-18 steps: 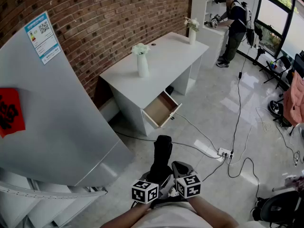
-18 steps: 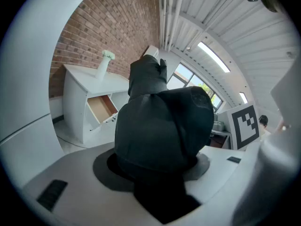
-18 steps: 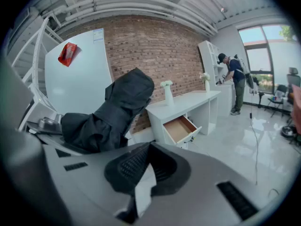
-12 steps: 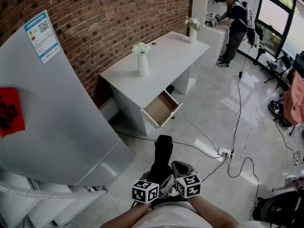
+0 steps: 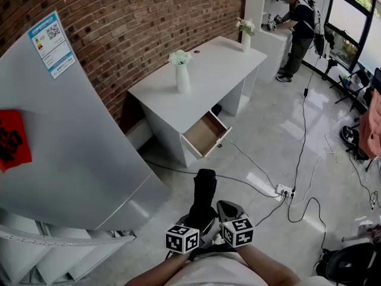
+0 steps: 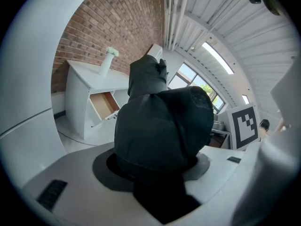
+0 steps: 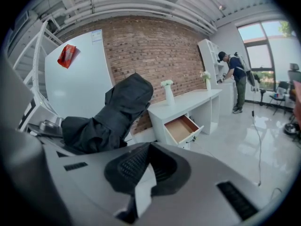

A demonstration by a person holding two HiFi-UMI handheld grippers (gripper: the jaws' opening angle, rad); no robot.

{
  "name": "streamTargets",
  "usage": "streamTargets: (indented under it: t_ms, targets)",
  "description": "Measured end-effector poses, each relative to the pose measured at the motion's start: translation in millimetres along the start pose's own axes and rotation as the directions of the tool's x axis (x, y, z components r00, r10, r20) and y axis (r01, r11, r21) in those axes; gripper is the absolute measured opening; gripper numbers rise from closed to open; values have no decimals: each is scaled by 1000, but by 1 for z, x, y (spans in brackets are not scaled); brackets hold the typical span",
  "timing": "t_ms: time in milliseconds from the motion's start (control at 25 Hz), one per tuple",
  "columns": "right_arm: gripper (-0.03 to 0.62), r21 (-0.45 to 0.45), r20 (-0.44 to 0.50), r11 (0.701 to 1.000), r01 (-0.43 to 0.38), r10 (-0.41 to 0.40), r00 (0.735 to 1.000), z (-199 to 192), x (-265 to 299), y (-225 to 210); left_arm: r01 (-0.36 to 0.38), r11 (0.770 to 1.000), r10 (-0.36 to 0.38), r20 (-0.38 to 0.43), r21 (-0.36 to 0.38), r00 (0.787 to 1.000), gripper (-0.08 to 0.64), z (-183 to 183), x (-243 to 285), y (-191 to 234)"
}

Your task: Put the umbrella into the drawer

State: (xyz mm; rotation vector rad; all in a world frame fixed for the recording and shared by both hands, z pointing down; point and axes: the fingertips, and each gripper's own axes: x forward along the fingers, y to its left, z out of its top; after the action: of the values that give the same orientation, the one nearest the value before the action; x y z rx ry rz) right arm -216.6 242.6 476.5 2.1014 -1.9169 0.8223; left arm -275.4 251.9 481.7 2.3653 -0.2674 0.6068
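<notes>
Brick wall point(image 5: 149, 22) behind; pale tiled floor point(image 5: 268, 118) strung with cables point(image 5: 302, 124). White desk point(image 5: 208, 70) against the wall, its drawer point(image 5: 205, 134) pulled open. Folded black umbrella point(image 5: 202, 192) well short of the drawer, clamped in left gripper point(image 5: 195, 224). Right gripper point(image 7: 149, 149) alongside, jaws closed together on nothing.

This looks like a staged home-style room inside a test lab or studio. A brick wall point(image 5: 149, 28) at eleven o'clock backs a white desk point(image 5: 214, 70) with a drawer point(image 5: 203, 134) and two flower vases point(image 5: 182, 76) at twelve, and a white fridge point(image 5: 71, 148) with an energy label stands at nine. Loose cables point(image 5: 303, 130) and a power strip point(image 5: 284, 190) cross the tiled floor at three, another person point(image 5: 297, 31) wearing a backpack rig works at a shelf at one beside big windows point(image 5: 351, 28), and bare pipes point(image 7: 141, 4) run under the ceiling.
</notes>
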Motion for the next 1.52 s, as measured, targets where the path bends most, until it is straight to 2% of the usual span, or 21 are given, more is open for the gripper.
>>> streamTargets:
  t_ms: [640,1080,1280,1520]
  targets:
    - [17,12,-1,998,-54,54,999,4,0,-36,-33,999,34,30,-23,999,227,7,29,-16]
    - [17,30,3,994,-107,107,994,4,-4,-67,-56,995,60,44,-87,997,227,5,58,-29]
    - [17,50,6,993,-110,110,994,2,-7,-84,-42,992,47,39,-120,998,227,2,69,-37]
    - [17,57,23,992,-114,113,993,5,-9,-98,-51,992,58,54,-117,997,227,8,77,-42]
